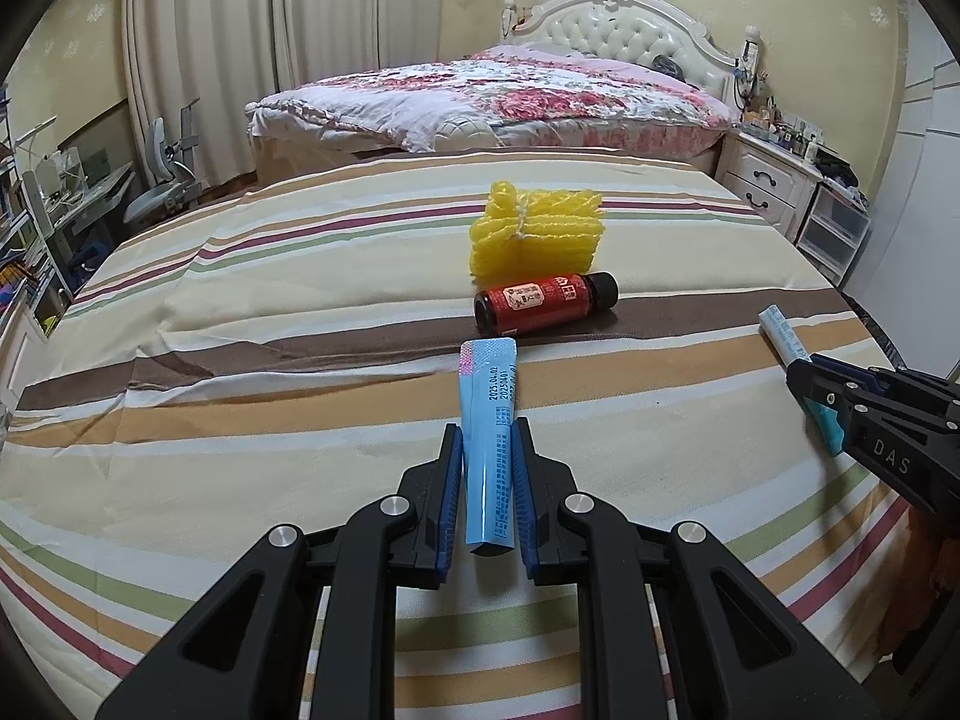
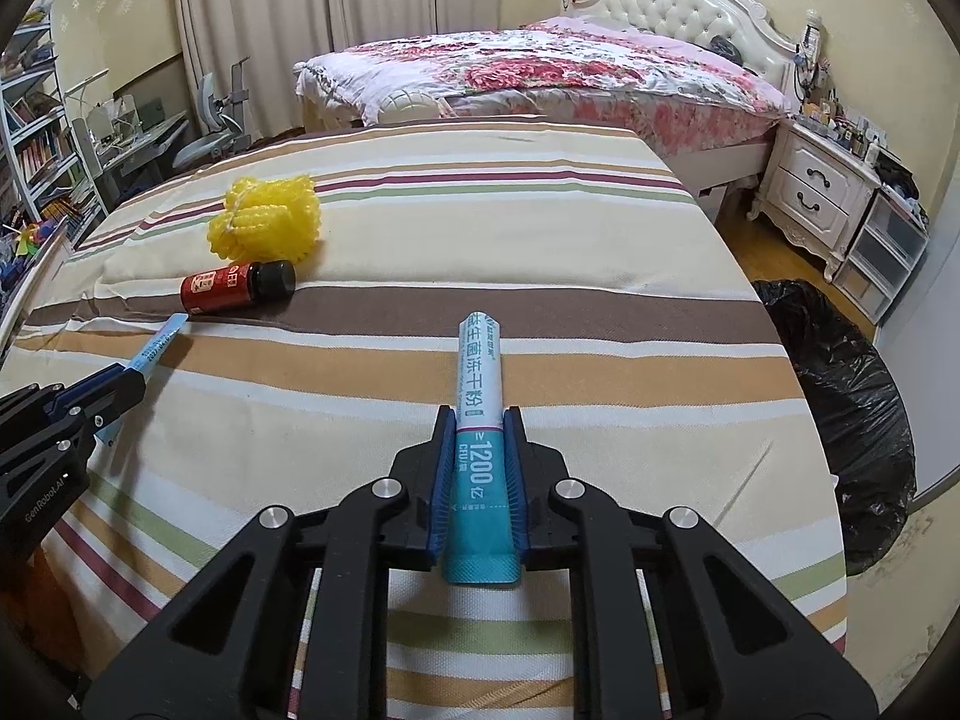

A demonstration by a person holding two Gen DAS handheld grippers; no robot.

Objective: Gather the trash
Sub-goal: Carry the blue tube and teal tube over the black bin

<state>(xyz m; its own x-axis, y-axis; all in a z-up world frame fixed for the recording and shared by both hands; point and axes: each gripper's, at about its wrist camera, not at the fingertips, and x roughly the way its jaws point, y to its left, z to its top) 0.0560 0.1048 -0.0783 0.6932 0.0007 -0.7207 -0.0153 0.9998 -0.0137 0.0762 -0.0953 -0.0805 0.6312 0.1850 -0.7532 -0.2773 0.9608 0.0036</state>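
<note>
The packet (image 2: 478, 444) in the right gripper (image 2: 478, 417) reads "≥1200亿" with "CFU" on its teal lower half, and large teal Chinese characters run up the white upper half. The blue packet (image 1: 489, 450) in the left gripper (image 1: 487, 429) carries a printed date, "2025.04.02", with further small print along its seam that is too fine to read. The side of the left gripper's body reads "GenRobot.AI" in the right wrist view, and "DAS" shows on the right gripper's body (image 1: 888, 420) in the left wrist view.

Both grippers are pressed in on their packets, the blue pads flat against each side, and each packet pokes out well past the fingertips over the striped bedspread (image 1: 270, 312). From the right wrist view the left gripper (image 2: 120, 387) comes in at the left edge with its packet's tip (image 2: 162, 339) pointing toward a small bottle.

That bottle, a dark red one (image 1: 543, 302) with a black cap and a label I cannot read, lies on its side on the brown stripe just beyond the blue packet's tip. Behind it, almost touching, sits a bundle of yellow foam netting (image 1: 531, 228) tied with string. A black trash bag (image 2: 840, 420) stands open on the floor beside the right edge of the bed. Farther off are a floral-quilted bed (image 1: 498, 99) and a white nightstand (image 2: 816, 189).
</note>
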